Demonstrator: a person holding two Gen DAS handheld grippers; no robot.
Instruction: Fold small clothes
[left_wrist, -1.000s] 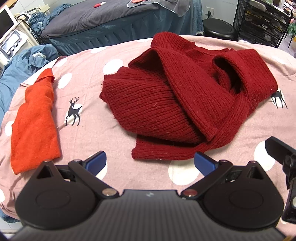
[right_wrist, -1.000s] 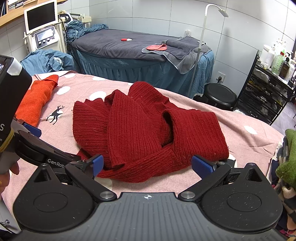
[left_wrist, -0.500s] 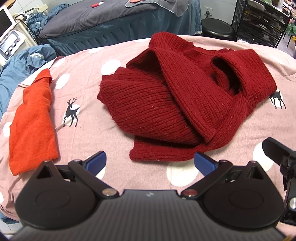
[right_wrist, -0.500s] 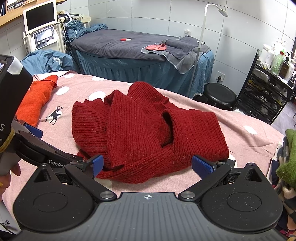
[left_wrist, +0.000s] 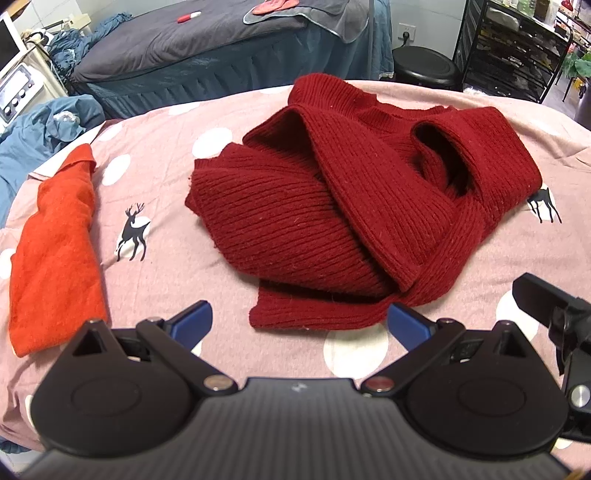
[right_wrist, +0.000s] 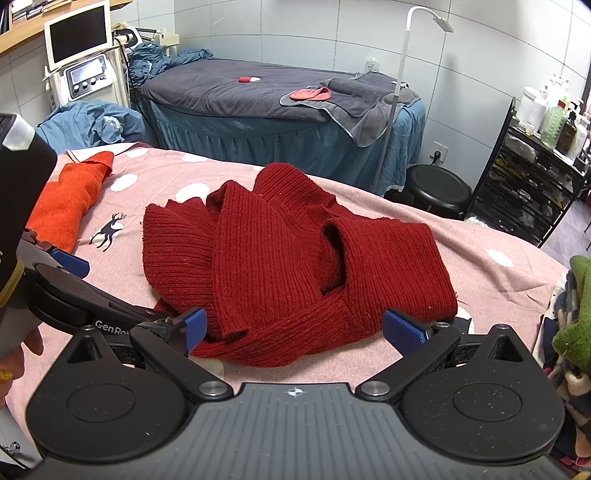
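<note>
pink spotted sheet, crumpled ribbed sweater

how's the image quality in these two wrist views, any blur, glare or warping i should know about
Left wrist view: strong fisheye bending, with dark corner vignetting; the dark red sweater shows crisp ribbing, no motion blur. Right wrist view: wall tile lines curve; lighting is soft and even, shadow only in the sweater's folds; the lamp causes no glare, and the bedsheet stays sharp.

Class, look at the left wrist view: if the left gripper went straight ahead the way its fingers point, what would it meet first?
Most likely the near hem of the dark red sweater, lying straight ahead between the open fingers of the left gripper. Depth is hard to judge.
</note>
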